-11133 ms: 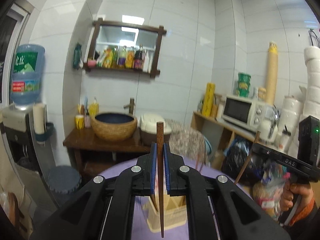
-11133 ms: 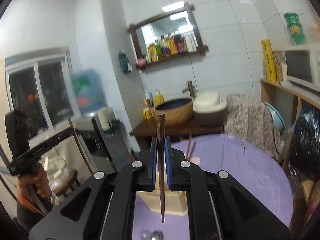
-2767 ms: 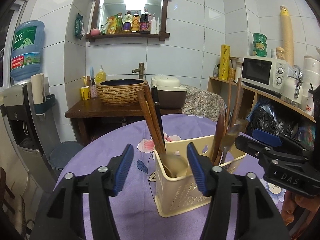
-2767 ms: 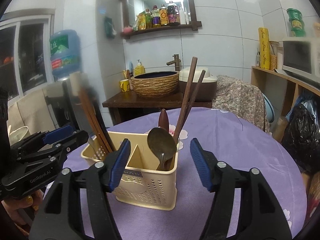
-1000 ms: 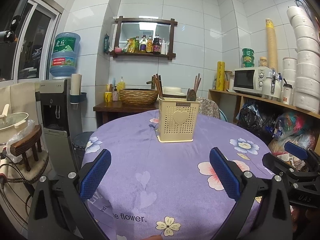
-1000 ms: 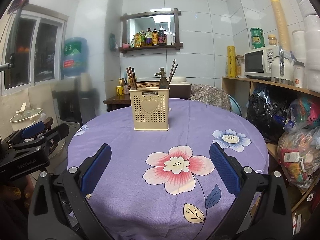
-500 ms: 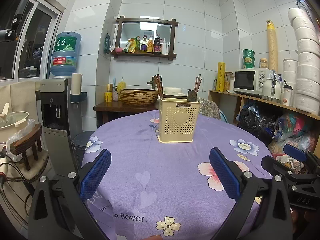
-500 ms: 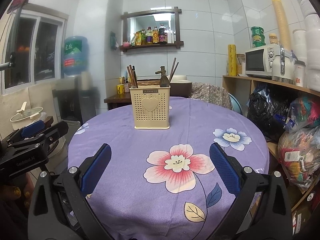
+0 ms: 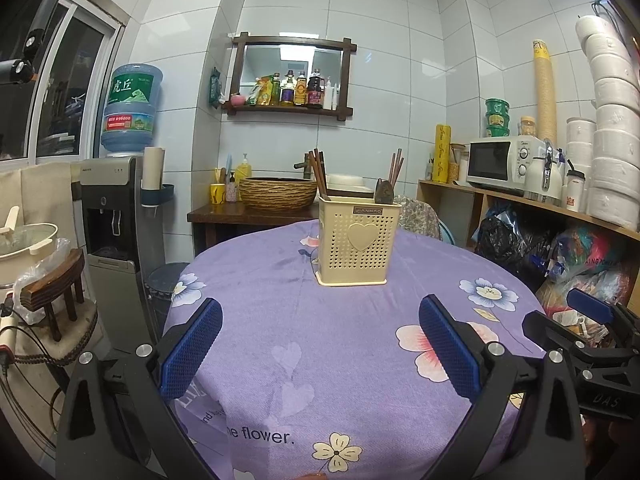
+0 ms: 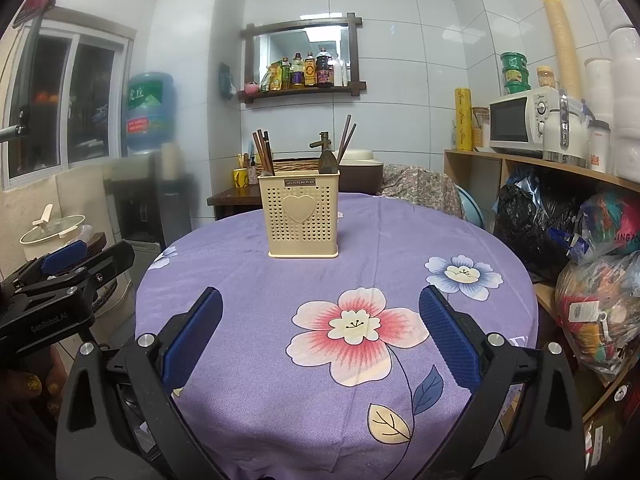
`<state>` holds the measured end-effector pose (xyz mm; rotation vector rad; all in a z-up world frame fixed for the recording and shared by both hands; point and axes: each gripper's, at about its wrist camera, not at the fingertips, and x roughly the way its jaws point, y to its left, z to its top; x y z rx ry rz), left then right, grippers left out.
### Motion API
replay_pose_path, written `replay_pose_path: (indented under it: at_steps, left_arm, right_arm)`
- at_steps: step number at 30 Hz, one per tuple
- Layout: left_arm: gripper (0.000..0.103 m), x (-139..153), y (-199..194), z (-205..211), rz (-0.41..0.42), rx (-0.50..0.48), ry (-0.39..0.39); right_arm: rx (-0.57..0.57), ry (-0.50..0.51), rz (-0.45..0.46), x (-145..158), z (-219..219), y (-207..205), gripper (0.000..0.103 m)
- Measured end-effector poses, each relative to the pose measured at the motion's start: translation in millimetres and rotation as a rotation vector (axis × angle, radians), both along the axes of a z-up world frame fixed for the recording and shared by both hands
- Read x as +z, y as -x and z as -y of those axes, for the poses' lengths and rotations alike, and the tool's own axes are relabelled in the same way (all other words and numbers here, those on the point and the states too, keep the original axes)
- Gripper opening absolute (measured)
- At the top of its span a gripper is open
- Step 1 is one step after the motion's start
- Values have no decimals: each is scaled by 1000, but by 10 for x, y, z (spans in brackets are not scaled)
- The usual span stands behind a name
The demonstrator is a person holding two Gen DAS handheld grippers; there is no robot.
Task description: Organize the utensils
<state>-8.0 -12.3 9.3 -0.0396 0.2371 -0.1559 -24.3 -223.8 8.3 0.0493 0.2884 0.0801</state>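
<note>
A cream perforated utensil caddy (image 9: 356, 240) with a heart emblem is seen standing upright on the round table, on its purple floral tablecloth (image 9: 304, 328), toward twelve o'clock from both cameras. Dark wooden chopsticks (image 9: 319, 172) are held leaning in its left compartment; a second pair of chopsticks (image 9: 396, 167) and a dark spoon (image 9: 384, 191) are held in the right one. The left gripper (image 9: 320, 344) is held low over the near table edge, its blue-padded fingers spread wide apart and empty. The right gripper (image 10: 320, 338) is likewise held wide apart with nothing between its pads. Both are kept well apart from the caddy. Beyond the table, a woven basin (image 9: 278, 192) is seen at eleven o'clock and a microwave (image 9: 504, 162) at two o'clock.
</note>
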Motion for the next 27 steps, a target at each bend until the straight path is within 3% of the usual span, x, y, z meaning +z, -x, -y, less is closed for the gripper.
replay_pose_path:
  at_steps: [27]
  left_arm:
    - [98,9,-39,-24,-10,10,0]
  right_arm:
    - [-7,-5,-13,-40,22,-32,97]
